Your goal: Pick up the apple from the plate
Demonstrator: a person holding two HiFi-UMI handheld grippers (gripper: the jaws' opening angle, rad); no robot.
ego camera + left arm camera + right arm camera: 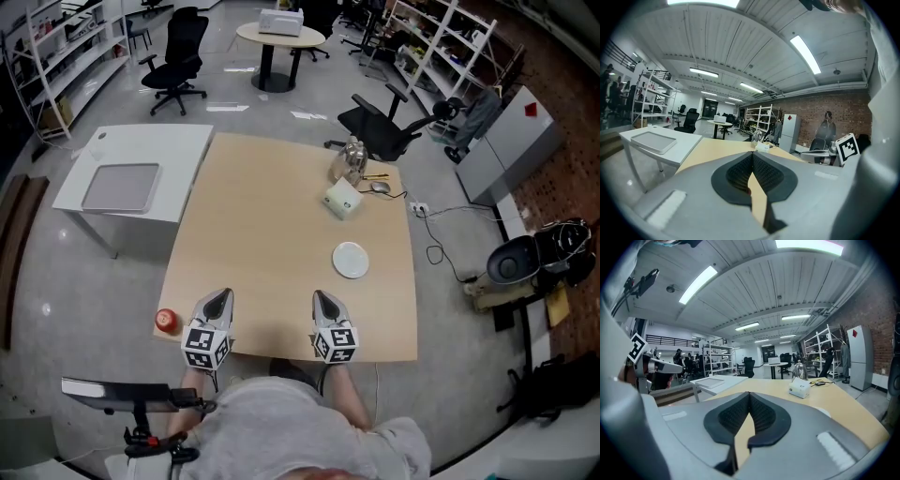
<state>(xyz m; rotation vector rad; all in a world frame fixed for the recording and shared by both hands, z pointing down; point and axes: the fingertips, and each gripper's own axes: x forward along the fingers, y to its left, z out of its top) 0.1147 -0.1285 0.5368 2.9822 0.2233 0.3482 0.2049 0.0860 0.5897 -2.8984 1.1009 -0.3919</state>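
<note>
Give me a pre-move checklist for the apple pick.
1. Apple on the round white plate: not ok, the plate looks bare.
2. Apple located: cannot tell. A small red round object sits at the near left corner of the tan wooden table.
3. Left gripper jaws open: not ok, shut and empty.
4. Right gripper jaws open: not ok, shut and empty.
5. Path from the right gripper to the plate: ok, bare tabletop between.
</note>
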